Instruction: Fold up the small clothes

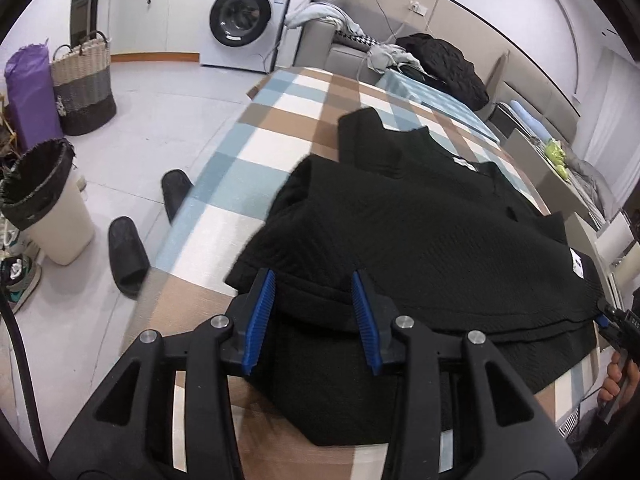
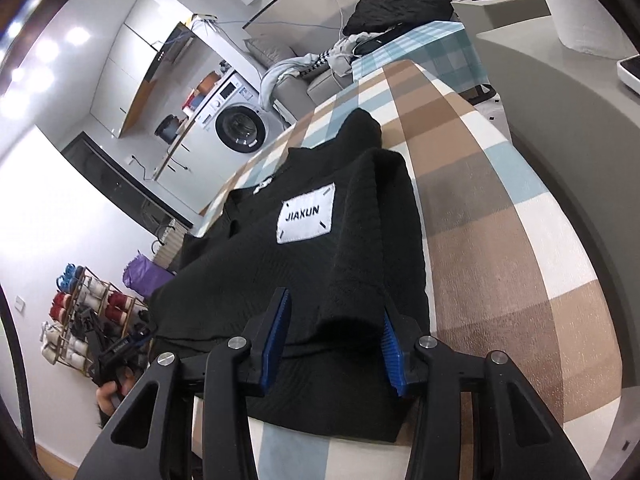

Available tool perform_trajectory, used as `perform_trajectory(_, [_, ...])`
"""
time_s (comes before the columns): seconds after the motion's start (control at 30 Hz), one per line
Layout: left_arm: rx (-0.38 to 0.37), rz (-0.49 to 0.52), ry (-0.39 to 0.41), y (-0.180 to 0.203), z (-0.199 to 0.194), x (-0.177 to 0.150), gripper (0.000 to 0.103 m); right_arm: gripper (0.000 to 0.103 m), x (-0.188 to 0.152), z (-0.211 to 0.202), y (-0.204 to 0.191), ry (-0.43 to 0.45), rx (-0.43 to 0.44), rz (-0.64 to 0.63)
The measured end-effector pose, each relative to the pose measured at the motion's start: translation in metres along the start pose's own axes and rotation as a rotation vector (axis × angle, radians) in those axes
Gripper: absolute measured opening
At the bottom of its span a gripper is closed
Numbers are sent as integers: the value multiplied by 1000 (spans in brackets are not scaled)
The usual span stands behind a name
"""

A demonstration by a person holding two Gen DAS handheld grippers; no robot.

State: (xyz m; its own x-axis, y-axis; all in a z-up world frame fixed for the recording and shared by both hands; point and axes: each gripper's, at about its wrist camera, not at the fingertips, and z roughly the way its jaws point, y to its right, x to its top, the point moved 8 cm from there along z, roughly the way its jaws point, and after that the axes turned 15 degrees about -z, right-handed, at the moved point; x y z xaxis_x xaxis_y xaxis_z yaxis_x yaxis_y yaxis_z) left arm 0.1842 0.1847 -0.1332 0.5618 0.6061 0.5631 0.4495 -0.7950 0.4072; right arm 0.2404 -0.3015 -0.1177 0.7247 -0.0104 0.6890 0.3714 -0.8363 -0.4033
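A black textured garment point(image 1: 400, 220) lies folded on the checked tablecloth point(image 1: 280, 120), its lower part doubled over itself. A white "JIAXUN" patch point(image 2: 306, 218) faces up on the garment point(image 2: 240, 280). My left gripper point(image 1: 314, 280) is open over the near left edge; cloth lies between its blue pads point(image 1: 262, 312) without being pinched. My right gripper point(image 2: 336, 304) is open at the near right edge, with a raised fold of cloth between its pads point(image 2: 392, 360). Each gripper shows in the other's view, the right gripper point(image 1: 616, 320) and the left gripper point(image 2: 120, 348), each held by a hand.
To the left of the table on the floor are two black slippers point(image 1: 128, 256), a lined waste bin point(image 1: 44, 200) and a woven basket point(image 1: 84, 84). A washing machine point(image 1: 240, 20) stands at the back. A sofa behind the table holds dark clothes point(image 1: 444, 64). A shoe rack point(image 2: 88, 320) stands by the wall.
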Motion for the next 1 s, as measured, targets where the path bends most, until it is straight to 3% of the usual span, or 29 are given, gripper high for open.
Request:
perform_trajectory(0.13, [20, -6, 35, -9, -2, 10, 45, 43, -1, 1, 2, -3, -4, -2])
perform_trajectory(0.3, [29, 16, 26, -10, 9, 11, 46, 43, -1, 2, 0, -9, -7, -12])
perform_trajectory(0.43, [101, 48, 35, -13, 21, 10, 46, 43, -1, 4, 0, -15, -11, -19])
perform_trajectory(0.5, [99, 54, 42, -13, 21, 11, 39, 43, -1, 3, 0, -15, -12, -22])
perform_trajectory(0.57, [88, 67, 67, -12, 15, 12, 10, 43, -1, 3, 0, -14, -13, -23])
perform_trajectory(0.67, [37, 62, 70, -8, 5, 12, 5, 43, -2, 3, 0, -16, -11, -18])
perform_trajectory(0.93, [-45, 14, 96, -4, -19, 22, 7, 43, -1, 2, 1, -15, -11, -20])
perform_trajectory(1.0, [-17, 13, 66, -8, -15, 19, 21, 43, -1, 3, 1, -17, -10, -22])
